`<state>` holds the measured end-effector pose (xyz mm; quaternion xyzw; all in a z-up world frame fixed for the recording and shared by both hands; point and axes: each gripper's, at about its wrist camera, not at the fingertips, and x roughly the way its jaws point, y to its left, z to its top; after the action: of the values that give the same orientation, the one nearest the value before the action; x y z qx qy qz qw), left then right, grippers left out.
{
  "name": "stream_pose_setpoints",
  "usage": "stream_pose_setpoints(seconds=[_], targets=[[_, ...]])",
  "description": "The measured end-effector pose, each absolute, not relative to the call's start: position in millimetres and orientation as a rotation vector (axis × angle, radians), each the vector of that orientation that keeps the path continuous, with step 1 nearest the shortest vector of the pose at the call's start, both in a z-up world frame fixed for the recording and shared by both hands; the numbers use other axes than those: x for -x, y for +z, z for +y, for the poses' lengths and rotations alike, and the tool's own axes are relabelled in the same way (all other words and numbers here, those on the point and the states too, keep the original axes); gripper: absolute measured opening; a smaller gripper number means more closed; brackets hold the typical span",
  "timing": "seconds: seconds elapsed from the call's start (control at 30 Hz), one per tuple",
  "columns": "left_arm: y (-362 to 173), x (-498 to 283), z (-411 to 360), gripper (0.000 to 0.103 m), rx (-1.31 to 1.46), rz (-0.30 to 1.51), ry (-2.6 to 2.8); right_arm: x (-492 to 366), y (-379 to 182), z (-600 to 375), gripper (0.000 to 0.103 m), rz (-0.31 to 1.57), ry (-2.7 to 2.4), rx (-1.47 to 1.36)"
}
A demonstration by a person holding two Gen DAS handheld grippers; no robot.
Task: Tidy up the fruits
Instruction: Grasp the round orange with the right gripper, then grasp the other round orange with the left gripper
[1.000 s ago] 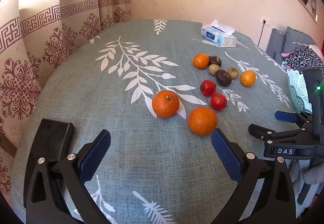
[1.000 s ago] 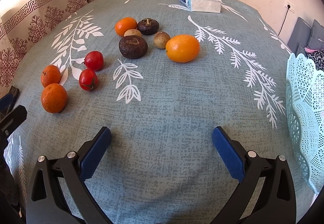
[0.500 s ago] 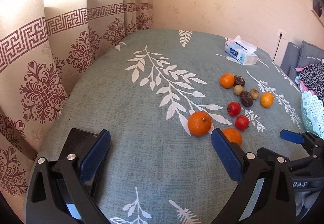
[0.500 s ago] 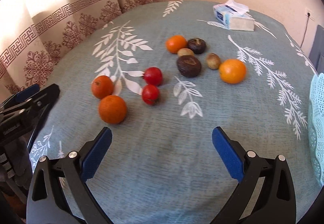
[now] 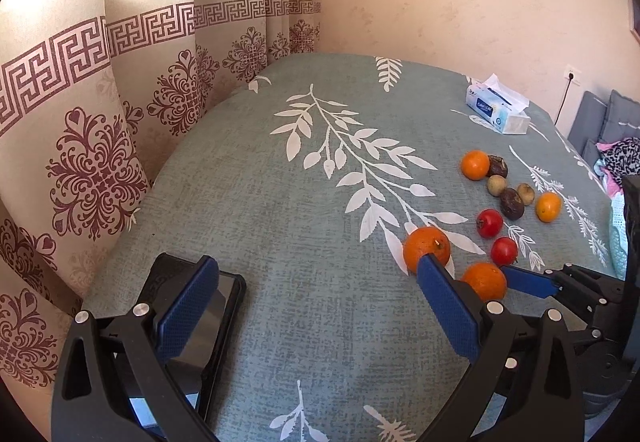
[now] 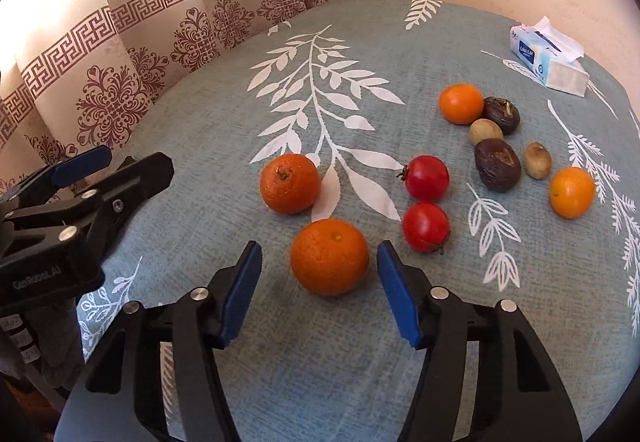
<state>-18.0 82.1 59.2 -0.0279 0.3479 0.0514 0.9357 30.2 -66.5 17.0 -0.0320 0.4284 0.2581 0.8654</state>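
Note:
Fruit lies loose on the leaf-patterned cloth. In the right wrist view my right gripper (image 6: 319, 284) is open, with its blue pads on either side of a large orange (image 6: 329, 256), not touching it. A second orange (image 6: 290, 183) lies behind it, two red tomatoes (image 6: 426, 202) to the right. Farther right are dark and tan fruits (image 6: 497, 164) and two small oranges (image 6: 571, 192). My left gripper (image 5: 316, 298) is open and empty, back from the fruit. The near orange (image 5: 485, 280) also shows in the left wrist view.
A black phone (image 5: 208, 338) lies on the cloth under my left gripper's left finger. A tissue box (image 6: 550, 60) stands at the far right. A pale blue lattice basket (image 5: 616, 230) shows at the right edge. Curtains (image 5: 100, 102) hang along the left side of the table.
My right gripper has moved left and forward onto the near orange and its jaws have narrowed around it. My left gripper has drawn back and to the left.

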Motion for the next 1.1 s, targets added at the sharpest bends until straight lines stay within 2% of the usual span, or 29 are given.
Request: stream_pose_setpoints(seconds=[0.13, 0.67, 0.93, 1.1], targets=[[59, 15, 83, 0.098, 0.060, 0.713, 0.103, -33, 11, -63, 0.040, 0.903, 0.517, 0.092], [41, -17, 30, 0.097, -0.021, 0.782, -0.008, 3, 24, -143, 0.040, 0.874, 0.415, -0.020], [20, -43, 18, 0.082, -0.008, 0.869, -0.067, 7, 26, -172, 0.040, 0.872, 0.365, -0.091], [13, -51, 22, 0.060, 0.030, 0.907, -0.087, 8, 29, -177, 0.040, 0.856, 0.352, -0.104]])
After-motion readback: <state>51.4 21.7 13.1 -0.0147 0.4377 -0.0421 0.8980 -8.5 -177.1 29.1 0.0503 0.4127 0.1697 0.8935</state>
